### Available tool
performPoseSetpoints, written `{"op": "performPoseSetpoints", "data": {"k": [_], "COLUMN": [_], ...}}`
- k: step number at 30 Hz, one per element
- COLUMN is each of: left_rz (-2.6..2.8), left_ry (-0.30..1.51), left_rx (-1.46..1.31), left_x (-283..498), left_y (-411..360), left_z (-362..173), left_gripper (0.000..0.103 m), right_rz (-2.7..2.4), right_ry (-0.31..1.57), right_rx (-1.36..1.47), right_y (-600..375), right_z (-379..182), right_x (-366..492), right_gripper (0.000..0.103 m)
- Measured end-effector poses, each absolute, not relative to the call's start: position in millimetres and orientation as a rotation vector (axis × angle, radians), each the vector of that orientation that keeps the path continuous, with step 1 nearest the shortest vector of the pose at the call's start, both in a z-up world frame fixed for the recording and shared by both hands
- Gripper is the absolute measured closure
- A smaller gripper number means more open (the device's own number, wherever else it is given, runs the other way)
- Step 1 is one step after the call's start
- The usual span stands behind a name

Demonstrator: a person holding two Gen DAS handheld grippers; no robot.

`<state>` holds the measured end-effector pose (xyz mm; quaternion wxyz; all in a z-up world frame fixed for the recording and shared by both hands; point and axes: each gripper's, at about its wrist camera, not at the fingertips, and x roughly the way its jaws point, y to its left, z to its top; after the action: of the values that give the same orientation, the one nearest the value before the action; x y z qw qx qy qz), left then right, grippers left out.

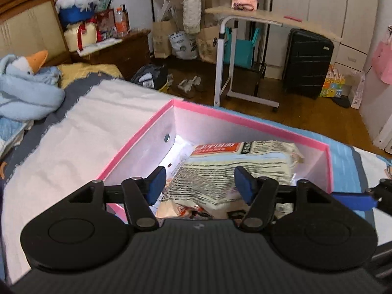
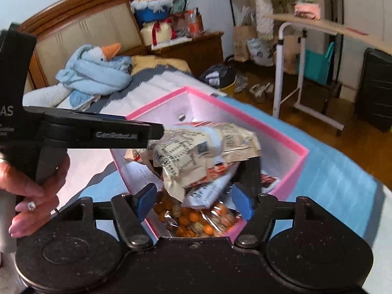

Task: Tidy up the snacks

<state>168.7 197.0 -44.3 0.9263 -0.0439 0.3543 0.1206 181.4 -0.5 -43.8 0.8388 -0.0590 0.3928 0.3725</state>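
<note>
A pink box (image 1: pixel 245 120) is sitting on the bed (image 1: pixel 73 134), its white inside showing, and both grippers are hanging over its near end. In the left wrist view the left gripper (image 1: pixel 199 183) is filling the bottom of the frame, its blue pads (image 1: pixel 155 183) standing well apart with a cream snack packet (image 1: pixel 232 171) lying below and between them — the pads are not pressing on it. The packet is resting inside the box, in the lower centre of the frame, on top of other wrappers.

In the right wrist view the right gripper (image 2: pixel 194 202) is also standing open, nothing clamped between its pads. Beyond it, in the middle of the frame, the cream packet is lying tilted over a red-and-white packet (image 2: pixel 215 171), and a clear bag of orange and brown snacks (image 2: pixel 196 220) is showing at the bottom of the box. At the left edge a hand (image 2: pixel 31 193) is gripping the handle of the other gripper — its black arm is reaching across toward the packets.
</note>
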Motion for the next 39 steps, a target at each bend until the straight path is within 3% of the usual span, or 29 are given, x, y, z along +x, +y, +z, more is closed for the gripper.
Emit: {"op": "performPoseSetpoints", "data": {"k": [13, 17, 24, 39], "left_rz": [0.116, 0.065, -0.051, -0.118], "left_ry": [0.744, 0.742, 0.715, 0.62], "left_rx": [-0.106, -0.042, 0.002, 0.066], "left_x": [124.6, 107.7, 71.4, -3.4], "left_y": [143.5, 119.5, 86.7, 49.7], "left_z": [-0.4, 14.9, 39.7, 50.7], "left_gripper": [0.033, 0.022, 0.018, 0.011], "right_rz": [0.647, 0.627, 0.56, 0.423], "right_ry": [0.795, 0.737, 0.683, 0.688], "right_rx": [-0.106, -0.103, -0.066, -0.031], "right_y": [-84.0, -115.6, -163.5, -203.2], "right_z": [10.3, 28.1, 50.5, 49.1], "right_x": [150.4, 131.1, 99.1, 40.4], "right_gripper": [0.026, 0.026, 0.026, 0.019]}}
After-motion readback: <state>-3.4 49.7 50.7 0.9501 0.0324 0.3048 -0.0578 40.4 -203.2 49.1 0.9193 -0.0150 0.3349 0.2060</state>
